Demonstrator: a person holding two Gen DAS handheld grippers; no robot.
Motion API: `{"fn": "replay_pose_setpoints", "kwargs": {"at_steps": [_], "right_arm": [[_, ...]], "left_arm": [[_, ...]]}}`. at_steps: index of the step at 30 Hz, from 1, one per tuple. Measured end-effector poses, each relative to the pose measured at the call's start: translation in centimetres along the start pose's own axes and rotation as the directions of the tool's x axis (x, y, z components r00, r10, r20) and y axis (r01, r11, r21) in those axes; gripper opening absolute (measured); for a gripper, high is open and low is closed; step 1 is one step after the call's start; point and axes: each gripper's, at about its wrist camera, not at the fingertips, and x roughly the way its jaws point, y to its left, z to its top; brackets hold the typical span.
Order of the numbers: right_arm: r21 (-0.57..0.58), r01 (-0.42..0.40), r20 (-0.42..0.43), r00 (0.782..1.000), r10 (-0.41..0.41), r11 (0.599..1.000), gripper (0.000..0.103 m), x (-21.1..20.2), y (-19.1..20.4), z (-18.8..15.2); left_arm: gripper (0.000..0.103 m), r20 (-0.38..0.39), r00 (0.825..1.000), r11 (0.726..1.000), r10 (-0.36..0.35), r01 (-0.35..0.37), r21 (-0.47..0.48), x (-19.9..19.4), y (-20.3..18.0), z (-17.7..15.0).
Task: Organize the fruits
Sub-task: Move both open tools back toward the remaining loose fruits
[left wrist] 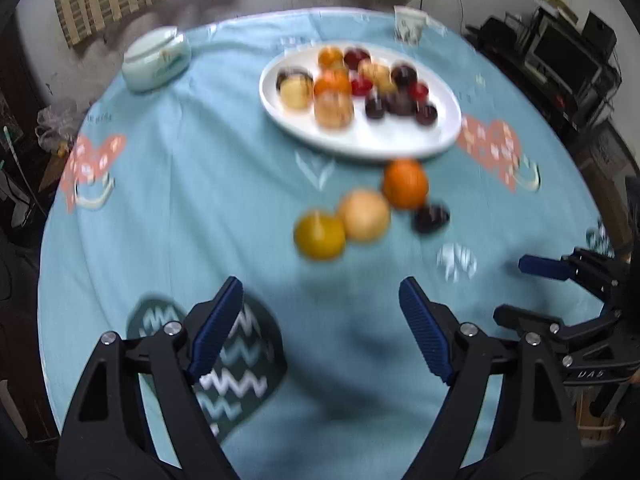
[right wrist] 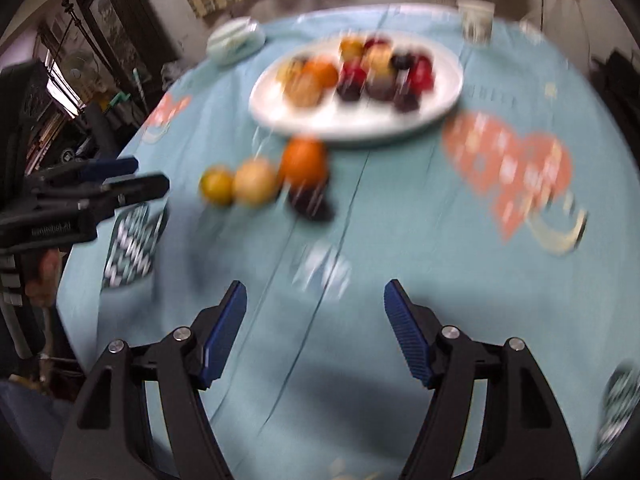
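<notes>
A white oval plate [left wrist: 360, 140] [right wrist: 352, 120] at the back of the round table holds several small fruits: orange, yellow, red and dark. In front of it, loose on the blue cloth, lie an orange [left wrist: 405, 184] [right wrist: 304, 162], a pale peach-coloured fruit [left wrist: 364, 214] [right wrist: 256, 182], a yellow fruit [left wrist: 319, 234] [right wrist: 217, 185] and a dark plum [left wrist: 430, 218] [right wrist: 312, 200]. My left gripper [left wrist: 320, 284] [right wrist: 144, 176] hangs open over the cloth just short of the loose fruits, holding nothing. The right gripper [right wrist: 315, 286] [left wrist: 516, 290] stands open beside it, also with nothing in it. Both views are blurred.
A pale green lidded dish [left wrist: 156, 60] sits at the back left of the table and a white cup [left wrist: 408, 24] at the back right. The table's round edge curves close on both sides. Dark shelves with electronics [left wrist: 560, 52] stand off to the right.
</notes>
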Motion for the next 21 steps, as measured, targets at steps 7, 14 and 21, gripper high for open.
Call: {"fn": "replay_pose_setpoints", "kwargs": {"at_steps": [7,14,21], "right_arm": [[-0.064,0.02,-0.039,0.999,-0.023,0.998,0.072,0.8,4.1,-2.7],[-0.07,0.028,-0.016,0.999,-0.029,0.997,0.072,0.0,4.9,-2.6],[-0.063,0.029,-0.013,0.999,-0.03,0.998,0.072,-0.3,4.9,-2.5]], "left_arm": [[0.082,-0.073,0.997,0.999,0.019,-0.017,0.033,0.4,-1.1,-4.8],[0.084,-0.017,0.995,0.993,0.099,-0.097,0.068,-1.5,-1.7,-5.0],[0.085,0.009,0.994,0.991,0.106,-0.106,0.079,-2.3,-2.3,-4.4]]}}
